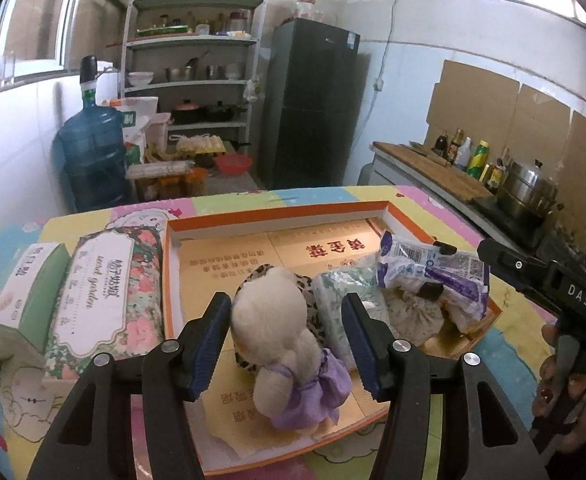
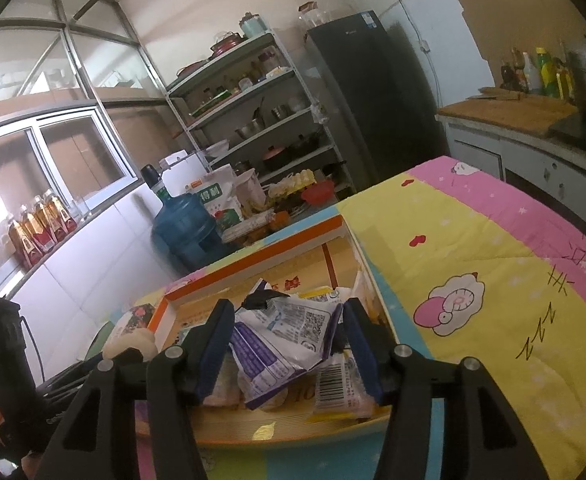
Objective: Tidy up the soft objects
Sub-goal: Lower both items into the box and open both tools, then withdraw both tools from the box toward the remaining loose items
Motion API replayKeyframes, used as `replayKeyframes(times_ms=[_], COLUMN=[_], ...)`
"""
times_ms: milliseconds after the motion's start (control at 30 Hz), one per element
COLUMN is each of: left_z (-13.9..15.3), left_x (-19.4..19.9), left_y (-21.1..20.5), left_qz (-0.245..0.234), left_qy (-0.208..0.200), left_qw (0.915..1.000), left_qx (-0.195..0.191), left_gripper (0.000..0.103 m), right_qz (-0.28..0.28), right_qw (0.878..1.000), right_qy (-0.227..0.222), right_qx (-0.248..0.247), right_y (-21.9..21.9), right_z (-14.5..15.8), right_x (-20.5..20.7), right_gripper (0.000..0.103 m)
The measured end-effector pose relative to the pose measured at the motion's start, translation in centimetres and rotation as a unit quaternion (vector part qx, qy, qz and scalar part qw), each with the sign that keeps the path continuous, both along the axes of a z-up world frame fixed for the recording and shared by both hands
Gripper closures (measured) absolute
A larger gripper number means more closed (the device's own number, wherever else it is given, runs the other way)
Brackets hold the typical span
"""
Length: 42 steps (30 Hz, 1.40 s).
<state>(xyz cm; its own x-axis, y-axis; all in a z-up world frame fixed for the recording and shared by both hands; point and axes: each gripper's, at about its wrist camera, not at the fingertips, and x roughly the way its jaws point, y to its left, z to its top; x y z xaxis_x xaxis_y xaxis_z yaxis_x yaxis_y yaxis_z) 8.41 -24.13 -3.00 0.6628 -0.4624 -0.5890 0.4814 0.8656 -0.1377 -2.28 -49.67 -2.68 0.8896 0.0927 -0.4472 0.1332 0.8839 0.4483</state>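
Note:
A white plush toy in a purple dress lies in a shallow orange-rimmed box on the quilt-covered table. My left gripper is open astride the toy, its pads close beside it but not pressing. To the toy's right are a green-patterned tissue pack and a crumpled purple-and-white packet. My right gripper is open with that packet lying between its fingers on other soft packs. In the left wrist view the right gripper reaches in from the right, held by a hand.
A floral tissue pack and a green tissue box lie on the table left of the orange-rimmed box. The quilt stretches away to the right. Beyond the table are a water jug, shelves, a dark fridge and a counter with bottles.

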Motion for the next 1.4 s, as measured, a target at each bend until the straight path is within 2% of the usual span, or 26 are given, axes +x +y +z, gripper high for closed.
replayKeyframes(times_ms=[233,300,367,700,1400], left_z=[0.8,0.9,1.0,2.0,3.3], left_x=[-0.8,-1.0,-1.3,-2.9,-6.7], left_y=[1.0,1.3,1.6,3.1,9.1], left_qz=[0.002,0.003,0.004,0.009,0.038], left_qy=[-0.010,-0.011,-0.011,-0.026,-0.043], left_qw=[0.9999,0.9999,0.9998,0.9993,0.9972], left_qx=[-0.007,-0.011,-0.014,-0.025,-0.047], left_gripper=[0.044,0.044,0.044,0.044,0.044], right_qz=[-0.018,-0.031,-0.042,-0.024,0.015], right_qw=[1.000,0.999,0.998,0.998,0.997], right_qy=[-0.007,-0.010,-0.012,-0.020,-0.037], right_qx=[-0.025,-0.035,-0.046,-0.055,-0.069], right_y=[0.8,0.9,1.1,2.8,8.1], right_z=[1.0,1.5,1.8,2.8,4.9], right_x=[-0.7,-1.1,-1.4,-2.2,-4.2], right_gripper=[0.045,0.035,0.030,0.029,0.029])
